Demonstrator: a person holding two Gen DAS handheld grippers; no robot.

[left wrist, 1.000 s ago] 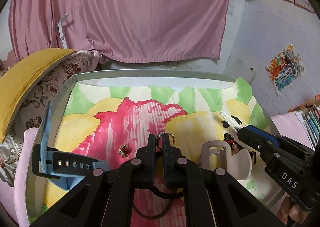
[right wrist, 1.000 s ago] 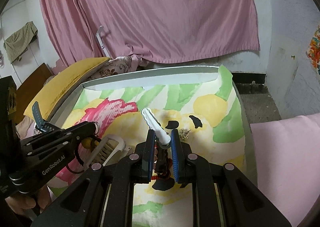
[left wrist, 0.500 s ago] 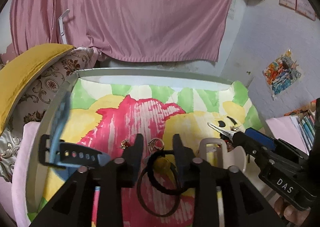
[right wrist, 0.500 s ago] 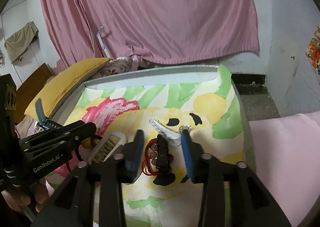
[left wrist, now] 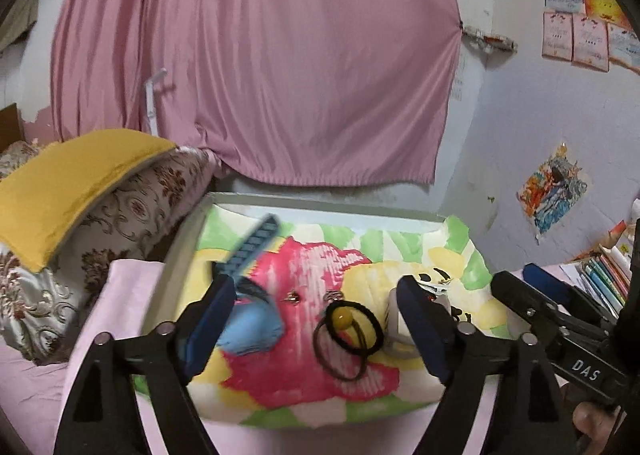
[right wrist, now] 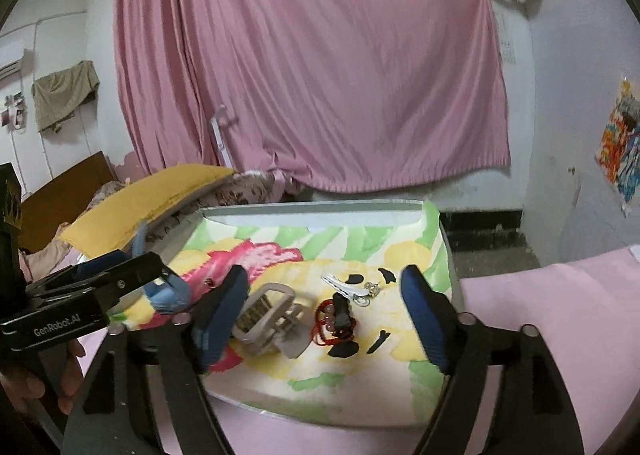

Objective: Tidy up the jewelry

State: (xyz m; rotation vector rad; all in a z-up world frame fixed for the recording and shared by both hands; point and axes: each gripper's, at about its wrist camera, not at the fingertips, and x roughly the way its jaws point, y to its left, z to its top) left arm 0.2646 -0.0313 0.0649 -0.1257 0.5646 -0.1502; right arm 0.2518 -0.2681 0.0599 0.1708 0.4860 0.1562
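Note:
A flower-painted tray [left wrist: 320, 202] lies on the pink bed. My left gripper [left wrist: 316, 295] hangs above its near half with jaws opening wide and nothing between the pads. Below it lies a black hair tie with a yellow bead [left wrist: 346, 329]. My right gripper [right wrist: 326, 283] is also opening and holds nothing. Under it lie a red bead bracelet with a black clip [right wrist: 334, 319] and a white barrette [right wrist: 344, 285]. A beige claw clip [right wrist: 272, 315] rests left of them.
A blue watch strap [left wrist: 248, 311] and two small rings [left wrist: 294, 297] lie on the tray's left part. A yellow cushion [left wrist: 68, 183] and patterned pillow border the left side. Books [left wrist: 604, 275] sit at the right. A pink curtain hangs behind.
Both grippers went from shut to wide open while pulling back and up. The left let go of the hair tie and the right let go of the bracelet with the clip; both now lie on the tray.

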